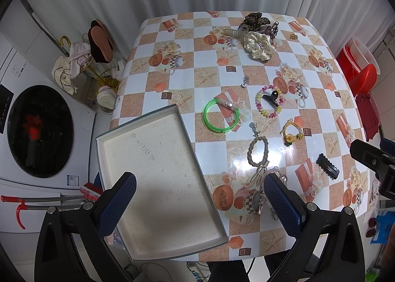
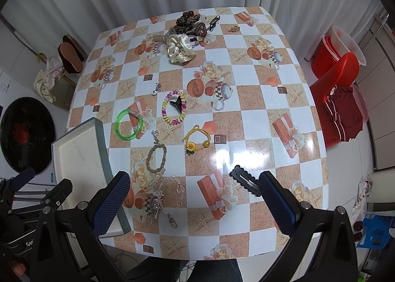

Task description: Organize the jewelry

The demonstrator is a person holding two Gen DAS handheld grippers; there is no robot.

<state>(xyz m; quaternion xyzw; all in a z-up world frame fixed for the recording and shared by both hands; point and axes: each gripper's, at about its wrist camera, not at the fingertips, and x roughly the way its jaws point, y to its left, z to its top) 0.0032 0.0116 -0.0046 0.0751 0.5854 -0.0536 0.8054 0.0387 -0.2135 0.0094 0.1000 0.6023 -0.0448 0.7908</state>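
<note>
An empty shallow grey box [image 1: 138,148] lies on the table's left front corner, also in the right wrist view [image 2: 74,156]. My left gripper [image 1: 200,204] is open above its near end. Jewelry lies loose to the right: a green bangle [image 1: 221,119] [image 2: 128,124], a colourful spiral band with a black claw clip [image 1: 271,104] [image 2: 174,108], a yellow flower hair tie [image 1: 291,131] [image 2: 197,140], a braided tan ring with chains [image 1: 258,152] [image 2: 156,156], and a black snap clip [image 1: 327,169] [image 2: 245,180]. My right gripper [image 2: 193,201] is open and empty above the table's front.
A pile of scrunchies and clips [image 1: 258,32] [image 2: 185,37] sits at the table's far edge, with a small gold piece [image 2: 233,29] beside it. A washing machine [image 1: 37,131] stands left of the table. Red plastic tubs and a chair [image 2: 338,64] stand to the right.
</note>
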